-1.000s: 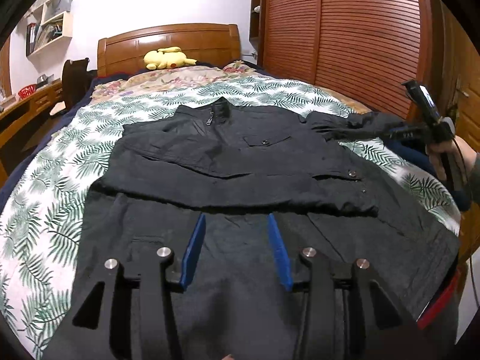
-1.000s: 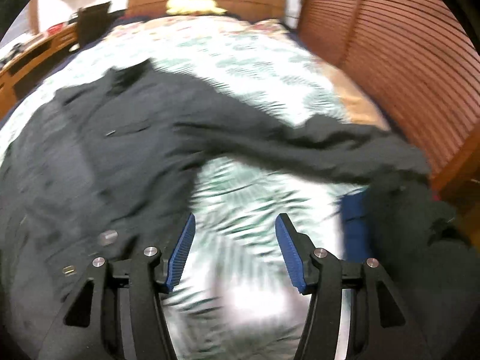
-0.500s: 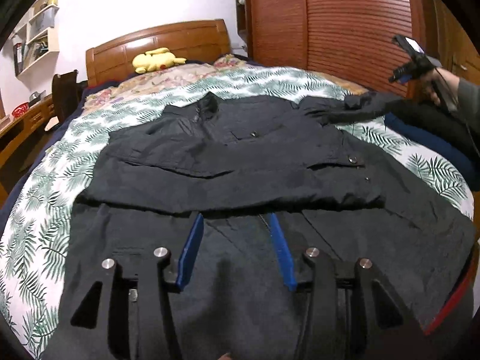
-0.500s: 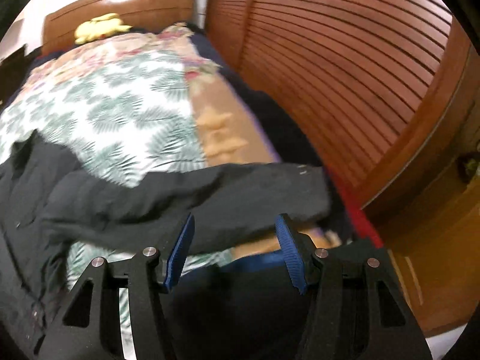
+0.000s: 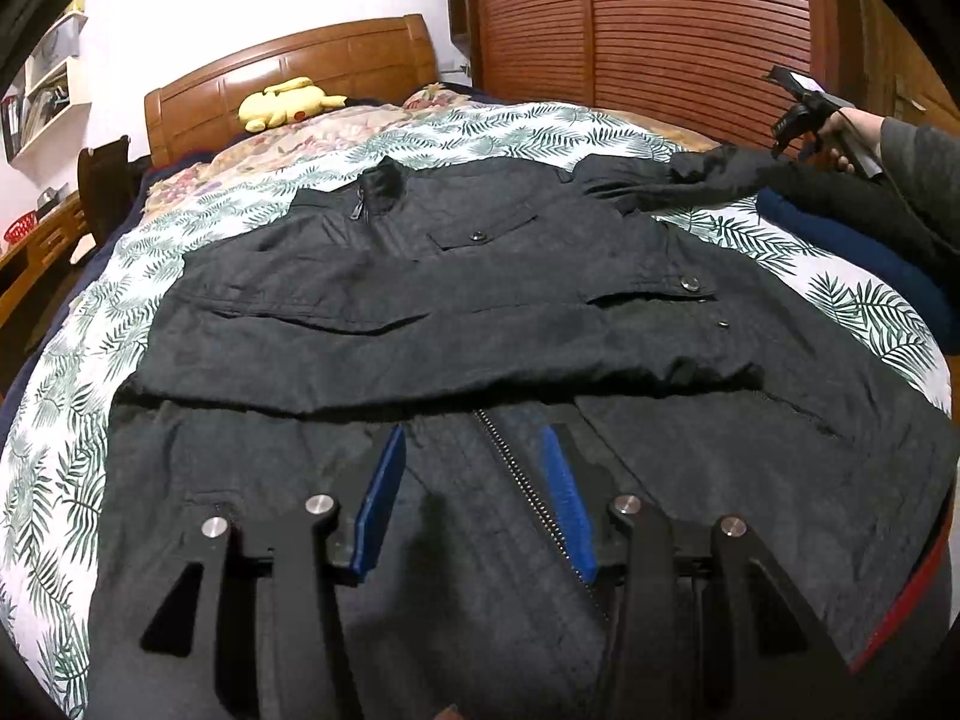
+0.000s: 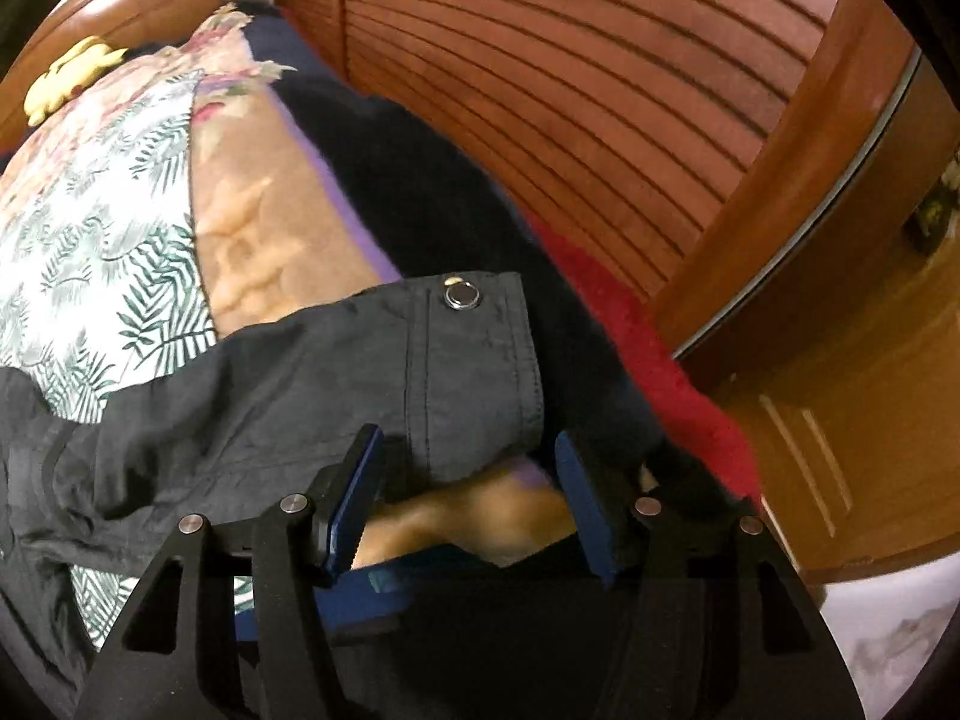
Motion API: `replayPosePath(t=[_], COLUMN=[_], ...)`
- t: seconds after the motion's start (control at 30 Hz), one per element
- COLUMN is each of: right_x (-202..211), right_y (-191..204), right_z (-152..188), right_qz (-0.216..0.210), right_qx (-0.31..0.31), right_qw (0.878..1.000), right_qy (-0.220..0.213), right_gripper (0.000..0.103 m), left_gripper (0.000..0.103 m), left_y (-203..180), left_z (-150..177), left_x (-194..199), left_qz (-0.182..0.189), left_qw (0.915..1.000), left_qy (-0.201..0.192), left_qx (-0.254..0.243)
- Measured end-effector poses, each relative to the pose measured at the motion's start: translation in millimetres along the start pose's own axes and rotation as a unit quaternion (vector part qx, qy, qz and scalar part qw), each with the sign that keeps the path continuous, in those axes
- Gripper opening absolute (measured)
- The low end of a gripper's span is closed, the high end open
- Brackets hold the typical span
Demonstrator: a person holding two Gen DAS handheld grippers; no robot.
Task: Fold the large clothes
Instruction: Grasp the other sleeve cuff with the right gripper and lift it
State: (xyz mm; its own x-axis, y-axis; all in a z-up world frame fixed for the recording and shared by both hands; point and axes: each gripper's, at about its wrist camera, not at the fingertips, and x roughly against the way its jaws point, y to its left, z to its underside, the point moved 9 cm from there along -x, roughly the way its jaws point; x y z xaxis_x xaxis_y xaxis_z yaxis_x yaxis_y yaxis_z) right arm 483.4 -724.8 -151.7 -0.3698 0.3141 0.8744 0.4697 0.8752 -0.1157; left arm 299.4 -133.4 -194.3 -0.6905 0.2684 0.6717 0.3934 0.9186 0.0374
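on the bed (image 5: 90,372) the black jacket (image 5: 456,300) lies flat, yellow plush toy (image 5: 288,102) behind; right hand-held gripper (image 6: 468,468), open, has moved to the sleeve cuff (image 6: 474,360); left hand-held gripper (image 5: 474,468) is open over the zipper (image 5: 528,498).

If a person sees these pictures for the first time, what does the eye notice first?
First comes the large black jacket, spread front up across the leaf-patterned bedspread, with one sleeve folded across its middle. Then the other sleeve's cuff with its metal snap, lying at the bed's edge just ahead of the open right gripper. A yellow plush toy sits by the wooden headboard.
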Motion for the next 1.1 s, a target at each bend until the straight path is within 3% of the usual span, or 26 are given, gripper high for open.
replayPosePath(t=[0.27, 0.37, 0.47, 0.7, 0.8, 1.1], right_x=[-12.6, -21.2, -15.8, 37.0, 65.8, 125.3], right_y=[13.2, 22.2, 32.0, 52.6, 78.9, 154.4], right_z=[-0.2, 5.5, 7.1, -2.8, -5.9, 4.8], right_qz=[-0.028, -0.021, -0.013, -0.014, -0.026, -0.044], right_qx=[-0.004, 0.020, 0.048, 0.084, 0.110, 0.179], right_qw=[1.000, 0.999, 0.999, 0.994, 0.988, 0.973], right_qy=[0.012, 0.024, 0.010, -0.071, -0.101, -0.140], right_gripper=[0.060, 0.019, 0.010, 0.007, 0.006, 0.006], left_gripper=[0.047, 0.047, 0.047, 0.047, 0.047, 0.047], left_y=[0.0, 0.1, 1.9, 3.9, 5.3, 12.7], left_z=[1.0, 1.2, 1.7, 0.4, -0.5, -7.6], left_x=[-0.9, -0.3, 0.0, 6.2, 9.4, 26.2], left_qz=[0.000, 0.002, -0.005, -0.004, -0.015, -0.005], left_qw=[1.0000, 1.0000, 1.0000, 1.0000, 0.9999, 0.9996], left_qy=[0.002, 0.003, 0.006, -0.001, -0.004, -0.025], left_qx=[0.000, 0.000, -0.002, 0.001, -0.005, 0.014])
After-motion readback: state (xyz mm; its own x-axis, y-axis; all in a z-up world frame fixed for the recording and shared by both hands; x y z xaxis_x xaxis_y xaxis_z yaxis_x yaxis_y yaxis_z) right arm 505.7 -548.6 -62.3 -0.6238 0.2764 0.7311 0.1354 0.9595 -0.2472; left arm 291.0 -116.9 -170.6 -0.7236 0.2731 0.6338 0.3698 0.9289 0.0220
